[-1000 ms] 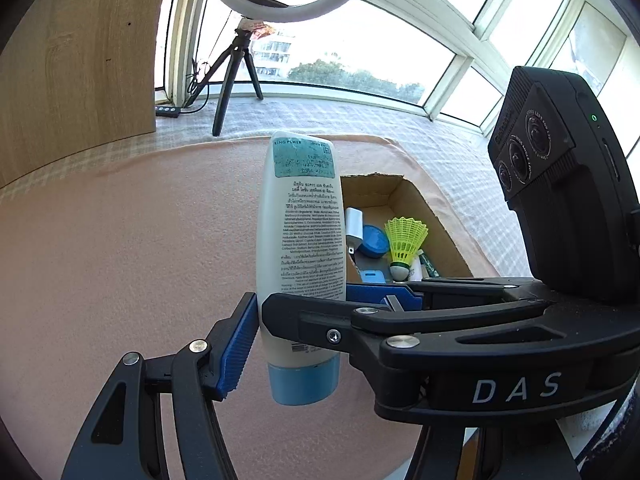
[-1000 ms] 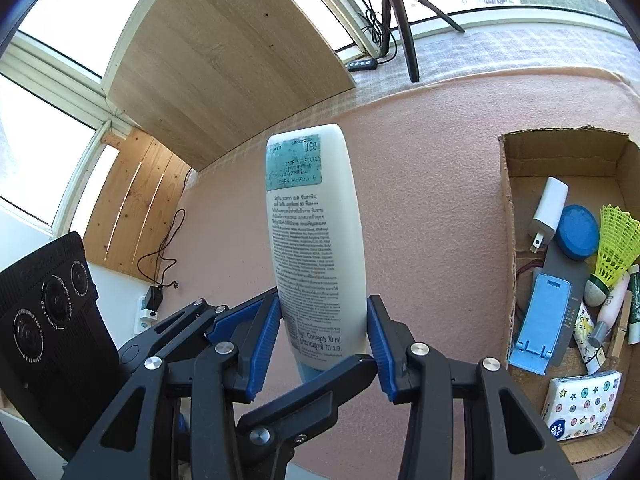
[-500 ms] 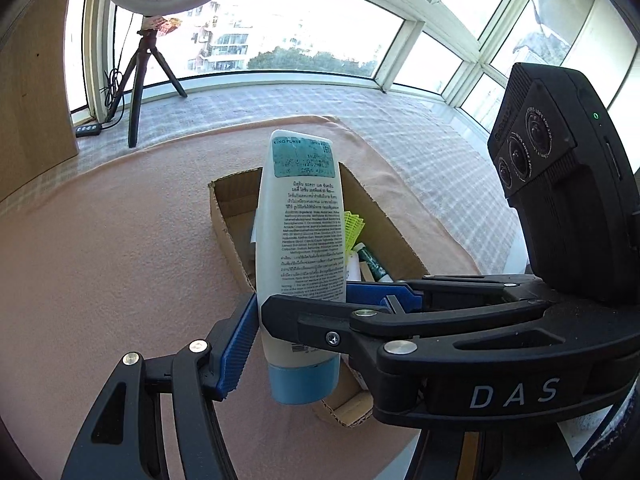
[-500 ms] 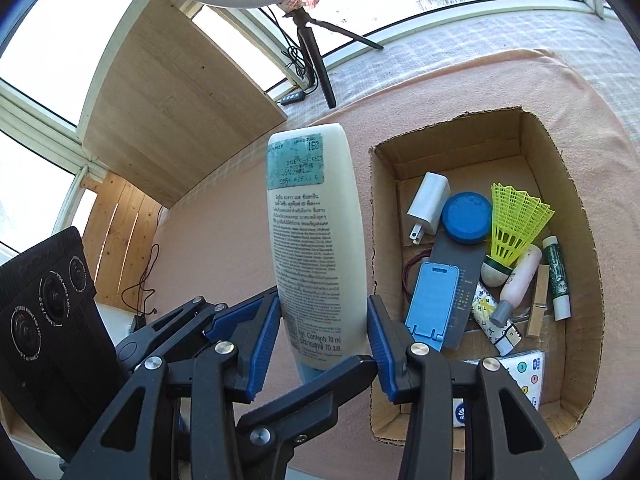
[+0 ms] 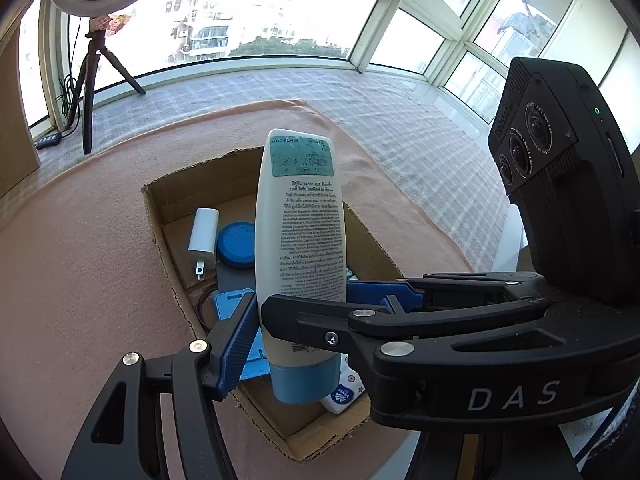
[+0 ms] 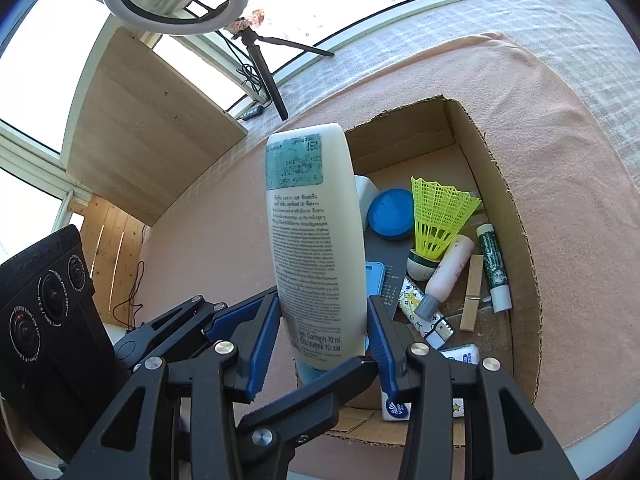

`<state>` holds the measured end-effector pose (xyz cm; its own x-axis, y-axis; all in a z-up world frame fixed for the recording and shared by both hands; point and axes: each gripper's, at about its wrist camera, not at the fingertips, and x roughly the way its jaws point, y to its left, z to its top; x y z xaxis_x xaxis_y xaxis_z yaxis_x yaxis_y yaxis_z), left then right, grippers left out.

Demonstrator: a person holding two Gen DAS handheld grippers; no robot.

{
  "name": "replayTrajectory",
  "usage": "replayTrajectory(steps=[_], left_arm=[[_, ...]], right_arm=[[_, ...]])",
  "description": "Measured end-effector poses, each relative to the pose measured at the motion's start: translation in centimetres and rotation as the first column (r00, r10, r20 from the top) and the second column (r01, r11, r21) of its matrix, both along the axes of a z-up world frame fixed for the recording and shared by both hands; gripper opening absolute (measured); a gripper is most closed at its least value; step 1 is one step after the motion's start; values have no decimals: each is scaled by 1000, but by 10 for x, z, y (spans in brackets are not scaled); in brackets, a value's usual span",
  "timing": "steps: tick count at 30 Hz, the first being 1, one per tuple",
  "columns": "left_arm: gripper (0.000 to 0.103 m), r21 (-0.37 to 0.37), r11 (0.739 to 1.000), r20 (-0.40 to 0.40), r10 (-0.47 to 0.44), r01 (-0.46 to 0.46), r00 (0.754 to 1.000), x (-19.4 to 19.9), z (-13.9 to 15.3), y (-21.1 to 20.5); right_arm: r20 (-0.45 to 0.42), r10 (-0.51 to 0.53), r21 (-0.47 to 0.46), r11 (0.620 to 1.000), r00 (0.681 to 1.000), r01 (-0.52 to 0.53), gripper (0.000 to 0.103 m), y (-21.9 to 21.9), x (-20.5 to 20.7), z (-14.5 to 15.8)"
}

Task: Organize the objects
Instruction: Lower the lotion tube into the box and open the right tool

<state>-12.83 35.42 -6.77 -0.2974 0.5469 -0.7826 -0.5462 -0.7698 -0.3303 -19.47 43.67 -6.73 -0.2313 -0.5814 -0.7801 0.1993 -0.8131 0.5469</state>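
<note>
A white lotion bottle [image 5: 300,220] [image 6: 316,240] hangs cap-down, its light blue cap lowest, over the near left part of an open cardboard box [image 5: 156,216] [image 6: 516,240]. Both grippers grip its lower half. My left gripper [image 5: 300,320] presses its blue pads [image 5: 236,344] on the bottle's two sides. My right gripper [image 6: 320,336] squeezes it too, and one of its black fingers crosses in front of the bottle in the left wrist view. The box holds a white charger [image 5: 204,232], a blue round lid [image 6: 390,214], a yellow shuttlecock [image 6: 436,216], a pink tube [image 6: 448,272] and several other small items.
The box rests on a pink cloth [image 5: 80,260] over a checked surface by the windows. A ring light on a tripod [image 5: 92,64] stands at the back left. A wooden panel [image 6: 140,120] leans further left. The cloth's near edge runs just below the box.
Both grippers have carried the bottle together sideways from over the bare pink cloth to over the box. The grip on the bottle is unchanged.
</note>
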Motion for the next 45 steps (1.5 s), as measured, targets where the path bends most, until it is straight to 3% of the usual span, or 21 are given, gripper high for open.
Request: replayTrajectory(steps=[5,7,9,14,28,45], left_arm=[[67,-7,1000,-4,-13,13,1000,2,2,5],[74,-26,999,-7,-19,19,1000,3,1,7],[75,-44,999,-15,-3,2,1000,2,0,6],[75,-42,999,-9,13,-13,1000,0,-1,0],[75,-61,997,-31,44,-45,999,7,8,-21],[75,-107,975,-92,185,-194,978,27,30,-134]], right_arm=[[-14,-5,16,1000,1000,5,43,3,0,1],[-25,-25,45,999,999,26,58,5,-1,2],[-39,-64,55,996,997,66,64,11,-3,3],[-36,-112,64,991,993,114,64,23,-5,0],[-62,-110,81,990,992,115,64,11,4,5],[-169,-35,97,994,985,52,64,-58,41,38]])
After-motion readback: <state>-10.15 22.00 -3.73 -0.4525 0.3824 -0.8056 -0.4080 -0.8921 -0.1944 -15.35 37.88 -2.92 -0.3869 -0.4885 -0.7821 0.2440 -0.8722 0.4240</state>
